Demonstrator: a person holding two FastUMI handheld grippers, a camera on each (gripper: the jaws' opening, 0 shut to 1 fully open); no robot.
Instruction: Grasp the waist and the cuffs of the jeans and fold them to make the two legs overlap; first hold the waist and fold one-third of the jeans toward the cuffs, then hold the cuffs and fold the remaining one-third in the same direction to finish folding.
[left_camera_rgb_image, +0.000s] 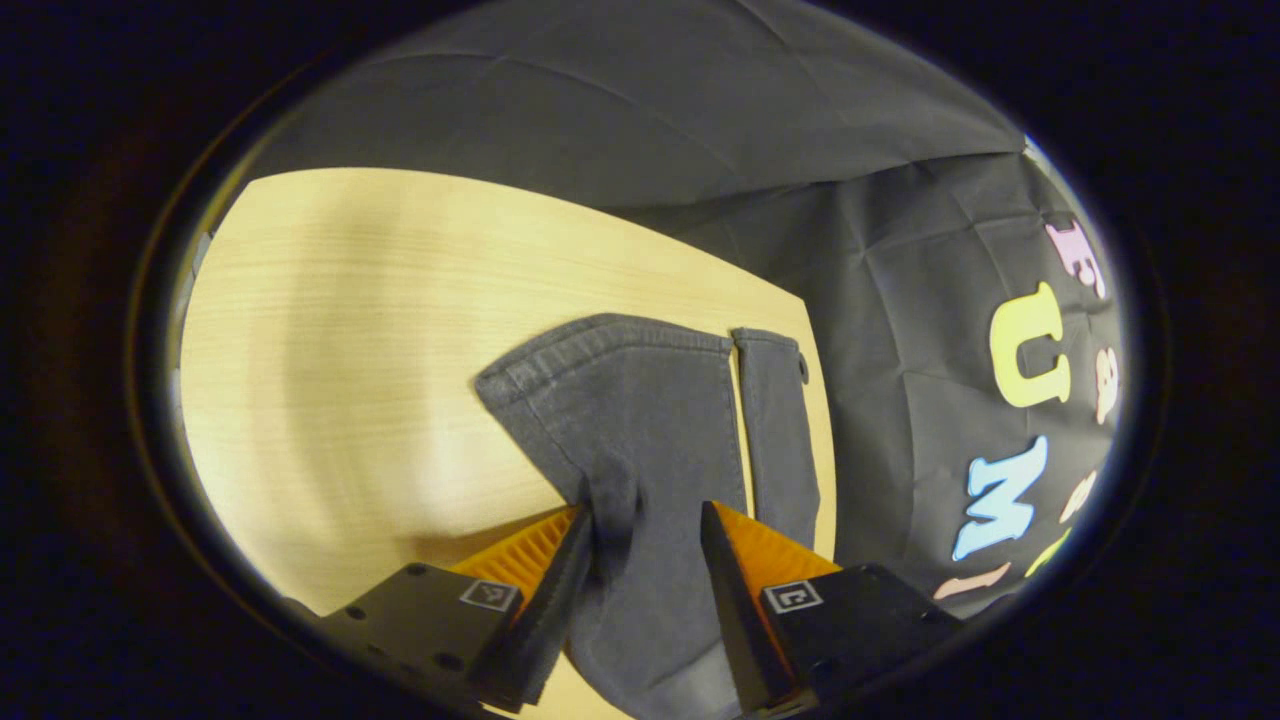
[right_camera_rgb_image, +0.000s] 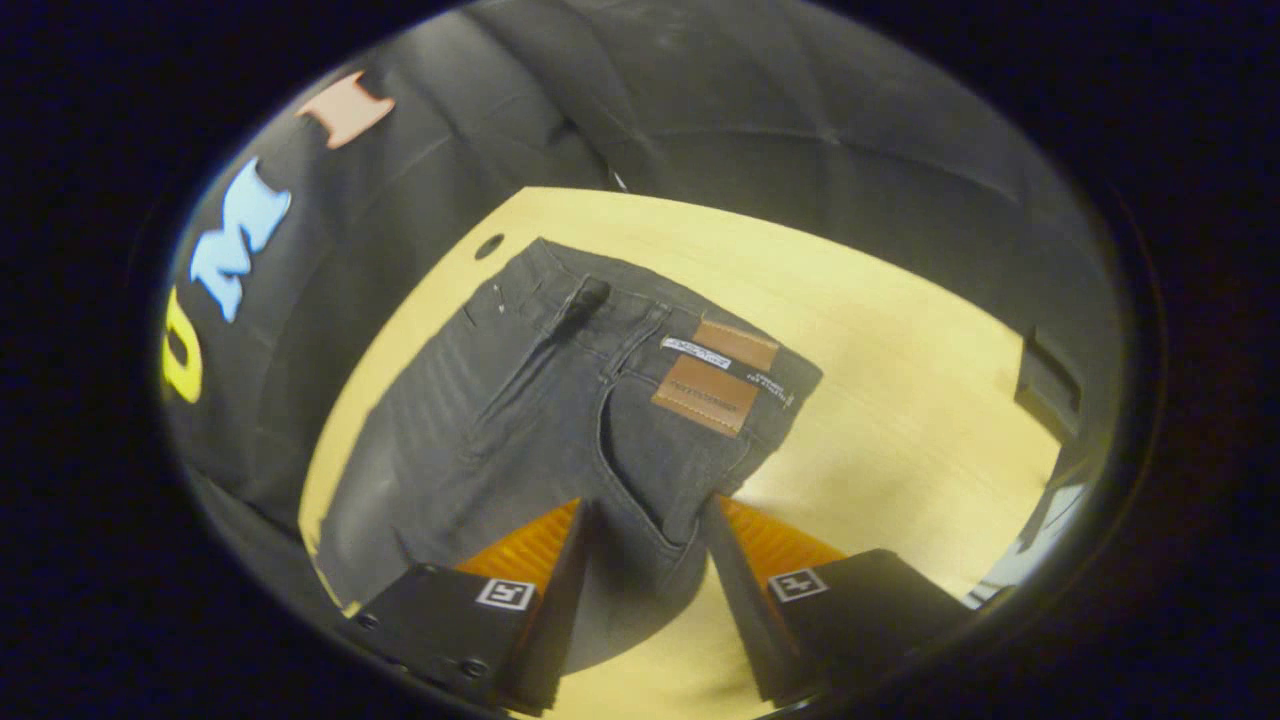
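L tool (left_camera_rgb_image: 645, 525): jaws apart, dark denim of the jeans (left_camera_rgb_image: 650, 420) bunched between them. Cloth touches the L-hand finger's inner face; gap shows at the other finger, so not clamped from both sides, more like open round the cloth. Beyond the fingers, left gripper view: a hemmed cuff (left_camera_rgb_image: 600, 345) lies flat, second cuff (left_camera_rgb_image: 775, 350) just beside it, narrow strip of wood between. Legs side by side, not overlapped. They sit near the far corner of the wooden surface (left_camera_rgb_image: 350, 350), booth wall behind.

R tool (right_camera_rgb_image: 645, 525): jaws apart too, hip/pocket edge of the jeans (right_camera_rgb_image: 520, 400) passes between the fingers. Can't see either pad pressing; reads as released, straddling the cloth. Farther out, right gripper view: waistband (right_camera_rgb_image: 640, 300) with brown leather patch (right_camera_rgb_image: 715, 385), fly and pocket opening spread flat on the surface (right_camera_rgb_image: 900, 350), waist near its far edge.

Progress, my read: very early. Jeans lie full length and open, front up. Each tool is at its end (L at cuffs, R at waist side) but no firm grasp yet. Leg-over-leg fold not done; both third folds left.
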